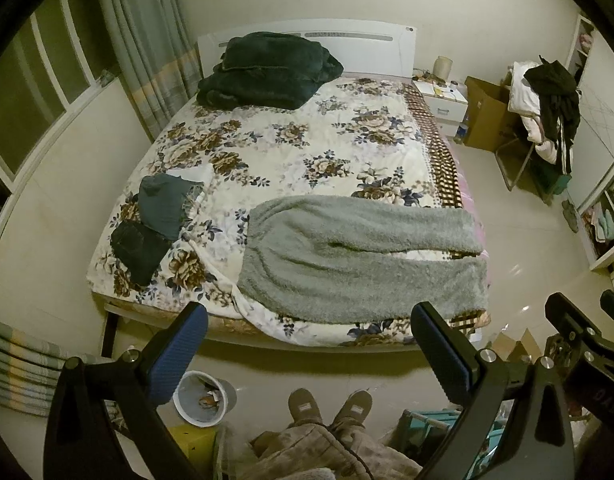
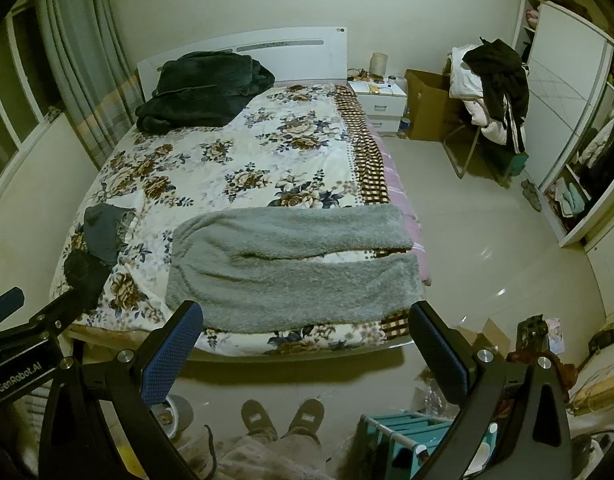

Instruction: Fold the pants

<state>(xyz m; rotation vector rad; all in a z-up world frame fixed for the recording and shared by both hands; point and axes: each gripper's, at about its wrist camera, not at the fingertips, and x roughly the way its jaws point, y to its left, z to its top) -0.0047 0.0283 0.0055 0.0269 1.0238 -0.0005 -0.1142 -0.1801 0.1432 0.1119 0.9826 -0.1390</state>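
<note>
Fingers [image 1: 187, 348] of both grippers are spread wide and grip nothing, held well back from the bed [image 1: 291, 148].

Grey fleece pants [image 1: 359, 256] lie flat across the bed's near end, waistband to the left, both legs running right with their cuffs at the right edge. Fluffy pile could likely slip from a shallow pinch. Left gripper [image 1: 307, 354] and right gripper [image 2: 303, 354] may also catch the floral quilt [image 2: 235, 168] beneath if they dig too deep. Cuffs so near the edge could slide off toward the floor [image 2: 487, 240].
</note>
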